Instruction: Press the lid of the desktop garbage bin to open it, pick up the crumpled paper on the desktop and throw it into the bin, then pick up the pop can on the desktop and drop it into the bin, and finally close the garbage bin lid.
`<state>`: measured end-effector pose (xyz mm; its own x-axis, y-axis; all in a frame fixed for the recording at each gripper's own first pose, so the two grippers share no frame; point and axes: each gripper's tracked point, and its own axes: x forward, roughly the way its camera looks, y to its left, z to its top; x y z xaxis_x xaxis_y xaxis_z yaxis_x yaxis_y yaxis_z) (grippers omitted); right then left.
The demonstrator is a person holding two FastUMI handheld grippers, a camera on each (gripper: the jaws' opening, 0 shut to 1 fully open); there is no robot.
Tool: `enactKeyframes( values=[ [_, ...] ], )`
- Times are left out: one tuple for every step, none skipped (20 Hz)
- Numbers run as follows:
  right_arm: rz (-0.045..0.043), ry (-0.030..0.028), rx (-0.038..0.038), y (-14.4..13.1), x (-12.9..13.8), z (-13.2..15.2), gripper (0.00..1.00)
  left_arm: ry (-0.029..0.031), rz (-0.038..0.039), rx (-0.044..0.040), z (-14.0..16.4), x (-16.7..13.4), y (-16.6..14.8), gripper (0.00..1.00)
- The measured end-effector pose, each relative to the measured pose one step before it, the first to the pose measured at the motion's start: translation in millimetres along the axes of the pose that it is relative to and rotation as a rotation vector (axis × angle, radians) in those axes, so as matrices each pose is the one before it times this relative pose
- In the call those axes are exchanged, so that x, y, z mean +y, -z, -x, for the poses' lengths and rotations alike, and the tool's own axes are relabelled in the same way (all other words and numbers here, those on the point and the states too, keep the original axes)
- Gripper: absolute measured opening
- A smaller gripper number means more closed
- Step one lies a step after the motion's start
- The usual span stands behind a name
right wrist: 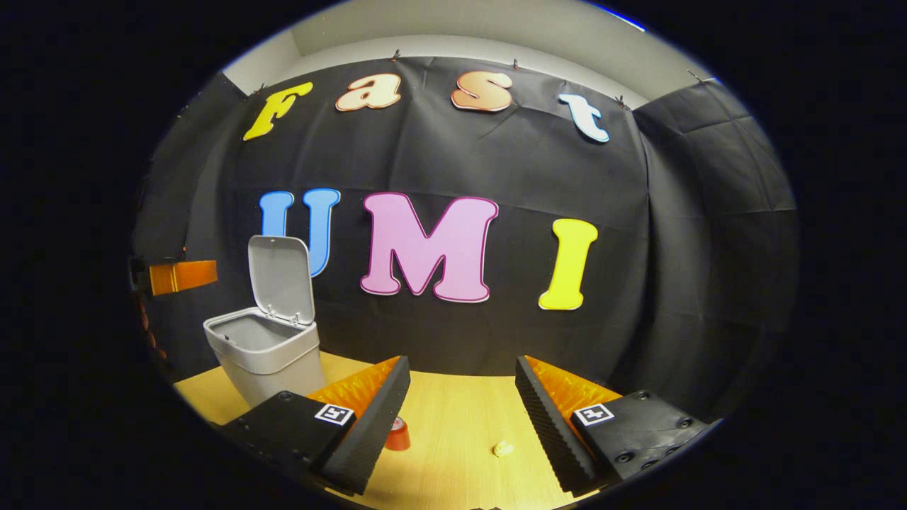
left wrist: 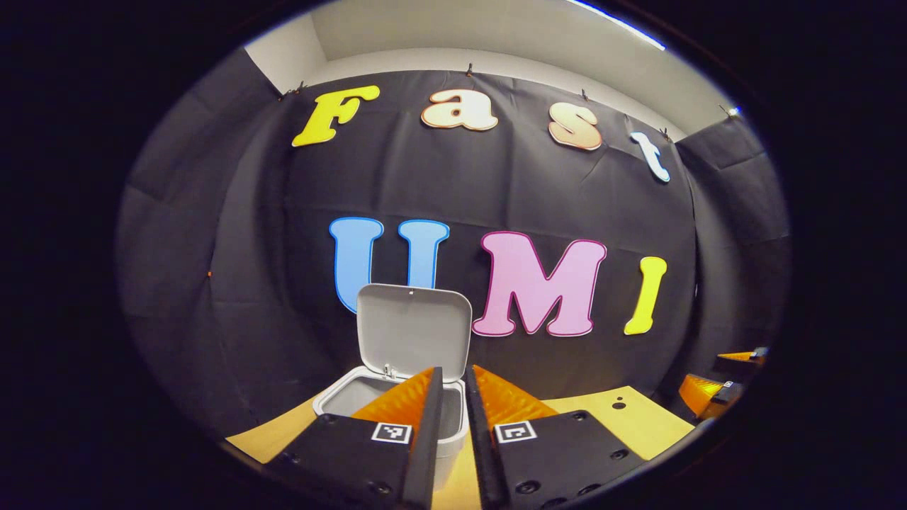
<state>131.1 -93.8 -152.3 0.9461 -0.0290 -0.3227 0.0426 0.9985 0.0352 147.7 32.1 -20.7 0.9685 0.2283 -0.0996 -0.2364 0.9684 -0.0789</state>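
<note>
The grey plastic bin (right wrist: pixel 266 350) stands at 9 o'clock in the right gripper view, its lid (right wrist: pixel 281 278) upright. The right gripper (right wrist: pixel 462 397) gapes wide and empty above bare wood, the crumpled paper (right wrist: pixel 502 448) and red can (right wrist: pixel 397 433) at 6 o'clock between its fingers. The left gripper (left wrist: pixel 453 407) is nearly closed, empty, over the bin's rim.

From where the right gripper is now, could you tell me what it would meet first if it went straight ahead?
Probably nothing close: the open right gripper points over bare desktop towards the black cloth wall. The crumpled paper and pop can lie lower, though depth is unclear.
</note>
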Motion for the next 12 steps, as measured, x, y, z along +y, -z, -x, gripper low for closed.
enactKeyframes(
  values=[
    [0.01583,0.00448,0.00247,0.58,-2.05,-0.72,0.96,0.02617,0.01715,0.01551,5.42,-8.16,9.01,0.48],
    [0.01948,0.00929,-0.00063,1.67,-4.54,-1.63,0.96,0.01047,0.00739,0.01552,8.18,-4.11,5.72,0.72],
    [0.00212,0.00133,0.00059,2.38,-2.7,-3.01,0.96,0.01349,-0.00017,0.0107,-1.22,-5.53,9.04,0.97],
    [-0.00307,-0.00706,0.01435,4.69,-0.98,-4.5,0.96,0.00512,-0.01486,0.01045,3.5,-2.16,5.94,0.97],
    [-0.0081,-0.0013,0.04466,12.58,-3.1,-7.36,0.96,0.00072,-0.02241,0.00664,1.64,-2.62,2.81,0.95],
    [-0.01292,0.00282,0.05545,12.76,-4.39,-8.79,0.96,0.00894,-0.01941,0.00782,0.4,-4.12,4.08,0.95],
    [-0.01602,0.00403,0.05016,12.86,-6.54,-10.67,0.97,0.01572,-0.01373,0.00596,0.95,-7.16,2.11,0.95],
    [-0.01309,0.00455,0.04129,13.03,-5.6,-11.75,0.96,0.00892,-0.00937,0.00413,0.08,-4.79,1.35,0.95],
    [-0.01006,0.00666,0.05332,13.34,-7.41,-11.7,0.97,-0.00168,-0.01126,-0.00211,-0.19,-1.36,-0.44,0.95],
    [-0.00655,0.00235,0.06493,15.26,-7.38,-13.96,0.96,-0.00156,-0.0171,-0.00879,-0.92,-2.86,-0.74,0.95],
    [0.00379,0.01054,0.06311,13.95,-7.94,-15.12,0.96,0.00502,-0.02081,-0.00531,-1.54,-3.07,-1.92,0.95],
    [0.00402,0.01372,0.06413,14.44,-9.49,-15.71,0.97,0.00421,-0.02035,0.0013,-1.02,-2.65,1.52,0.95]
  ],
)
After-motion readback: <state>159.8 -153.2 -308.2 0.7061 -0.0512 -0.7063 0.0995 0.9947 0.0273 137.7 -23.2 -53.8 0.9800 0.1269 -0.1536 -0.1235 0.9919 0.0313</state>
